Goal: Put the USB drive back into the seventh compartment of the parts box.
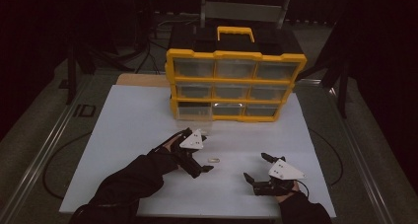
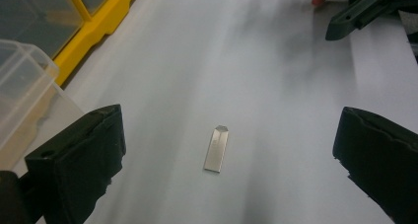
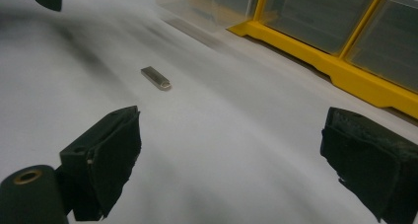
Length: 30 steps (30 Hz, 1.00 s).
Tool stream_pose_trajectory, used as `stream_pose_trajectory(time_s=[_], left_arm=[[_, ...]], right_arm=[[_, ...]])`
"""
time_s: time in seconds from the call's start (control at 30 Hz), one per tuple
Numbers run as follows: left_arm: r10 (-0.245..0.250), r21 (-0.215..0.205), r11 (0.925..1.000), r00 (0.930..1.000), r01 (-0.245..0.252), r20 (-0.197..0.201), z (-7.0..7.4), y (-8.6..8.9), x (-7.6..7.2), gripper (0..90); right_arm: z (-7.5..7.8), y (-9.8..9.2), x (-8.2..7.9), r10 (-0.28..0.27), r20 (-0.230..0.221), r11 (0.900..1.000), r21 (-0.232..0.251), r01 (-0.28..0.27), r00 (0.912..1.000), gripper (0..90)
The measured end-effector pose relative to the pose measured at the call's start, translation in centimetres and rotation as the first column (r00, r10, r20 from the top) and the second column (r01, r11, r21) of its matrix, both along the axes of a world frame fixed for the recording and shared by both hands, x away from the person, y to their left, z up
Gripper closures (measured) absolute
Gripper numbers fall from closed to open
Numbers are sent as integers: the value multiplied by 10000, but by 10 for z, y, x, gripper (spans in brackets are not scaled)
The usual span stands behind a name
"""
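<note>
On the white table (image 1: 148,110), just in front of the yellow drawer organizer (image 1: 235,85), a small flat metal piece (image 1: 214,160), perhaps a USB stick, is lying by itself, touching neither claw. The left claw (image 1: 206,168) is hovering just beside it at about nine o'clock with its jaws spread wide and empty; in the left gripper view the metal piece (image 2: 217,148) is sitting squarely between the two black jaws, its length running roughly along the view. The right claw (image 1: 255,167) is waiting at about three o'clock from the piece, also spread and holding nothing, and from its own camera the piece (image 3: 156,78) is lying farther off toward eleven o'clock.

The step in hand looks like a pickup by the left claw. To do it well, the claw should be coming straight down so the pads are straddling the piece's narrow width, not its length, and are reaching the table surface before closing; the piece is thin and flat, so a high grip is likely to slide off or flick it away. Closing slowly should help.

The bottom-left clear drawer (image 1: 193,111) is standing pulled out of the organizer at about twelve o'clock from the left claw, a likely destination. The lift should be clearing its front wall.
</note>
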State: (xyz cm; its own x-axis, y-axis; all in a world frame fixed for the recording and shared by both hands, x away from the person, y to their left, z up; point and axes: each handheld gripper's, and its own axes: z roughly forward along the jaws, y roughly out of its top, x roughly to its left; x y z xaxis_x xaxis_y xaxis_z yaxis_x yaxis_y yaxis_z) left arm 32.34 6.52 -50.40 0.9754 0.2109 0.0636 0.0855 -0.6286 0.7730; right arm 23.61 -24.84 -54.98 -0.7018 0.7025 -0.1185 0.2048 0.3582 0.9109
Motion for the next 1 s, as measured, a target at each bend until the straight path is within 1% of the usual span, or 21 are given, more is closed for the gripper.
stream_pose_trajectory(time_s=[0.03, 0.07, 0.13, 0.2, 0.23, 0.3, 0.43, 0.5, 0.53, 0.63, 0.7, 0.73, 0.77, 0.8, 0.83, 0.9, 1.0], left_arm=[[23, 13, 10000, 10000, -23, -45, -1, -1, 1, 9], [0, 129, 9999, 9999, 1, -100, -2, -1, 2, 10], [-158, 227, 9996, 9997, 162, -186, -4, -3, 3, 30], [-227, 258, 9994, 9994, 234, -263, -6, -4, 4, 31], [-195, 299, 9994, 9996, 201, -193, -8, -5, 5, 31], [-222, 372, 9990, 9993, 233, -296, -10, -7, 6, 33], [-102, 676, 9976, 9998, 115, -196, -14, -11, 7, 59], [-249, 864, 9959, 9996, 261, -142, -16, -12, 8, 77], [-216, 951, 9952, 9997, 229, -152, -18, -12, 9, 94], [-87, 996, 9950, 9999, 100, -133, -22, -13, 10, 147], [-66, 1060, 9943, 9999, 77, -106, -24, -14, 11, 163], [-49, 1073, 9942, 9999, 65, -158, -25, -14, 12, 178], [-118, 1130, 9935, 9998, 138, -185, -26, -13, 12, 194], [-58, 1108, 9938, 9998, 79, -198, -27, -14, 12, 214], [-83, 1124, 9936, 9996, 110, -252, -28, -15, 12, 225], [-140, 1250, 9920, 9997, 164, -202, -30, -15, 13, 262], [-163, 1310, 9912, 9995, 197, -274, -31, -16, 14, 320]], right_arm=[[0, 0, 0, -10, -40, 10000, 59, 11, 10000, 85], [0, 0, 0, -17, -42, 10000, 85, 18, 10000, 85], [0, 0, 0, -8, -2, 10000, 34, 8, 10000, 85], [0, 0, 0, 3, -27, 10000, 34, -3, 10000, 85], [0, 0, 0, 16, -52, 10000, 84, -15, 10000, 85], [0, 0, 0, 8, -46, 10000, 81, -7, 10000, 85], [1, 0, 0, 3, -41, 10000, 60, -3, 10000, 92], [1, 1, -1, 3, 3, 10000, 45, -3, 10000, 93], [1, 1, -1, 4, 33, 10000, 18, -4, 10000, 93], [1, 0, 0, -52, 68, 10000, 45, 52, 10000, 93], [1, 0, -1, -55, 76, 10000, -7, 55, 10000, 93], [1, 0, 0, -67, 82, 10000, -9, 67, 9999, 93], [1, 0, 0, -84, 77, 10000, 27, 84, 9999, 93], [2, 0, 0, -91, 68, 9999, 77, 91, 9999, 93], [2, 0, 0, -101, 79, 9999, 62, 100, 9999, 93], [1, 0, 0, -80, 85, 10000, 10, 80, 9999, 93], [1, 0, 0, -60, 27, 10000, 74, 60, 10000, 93]])
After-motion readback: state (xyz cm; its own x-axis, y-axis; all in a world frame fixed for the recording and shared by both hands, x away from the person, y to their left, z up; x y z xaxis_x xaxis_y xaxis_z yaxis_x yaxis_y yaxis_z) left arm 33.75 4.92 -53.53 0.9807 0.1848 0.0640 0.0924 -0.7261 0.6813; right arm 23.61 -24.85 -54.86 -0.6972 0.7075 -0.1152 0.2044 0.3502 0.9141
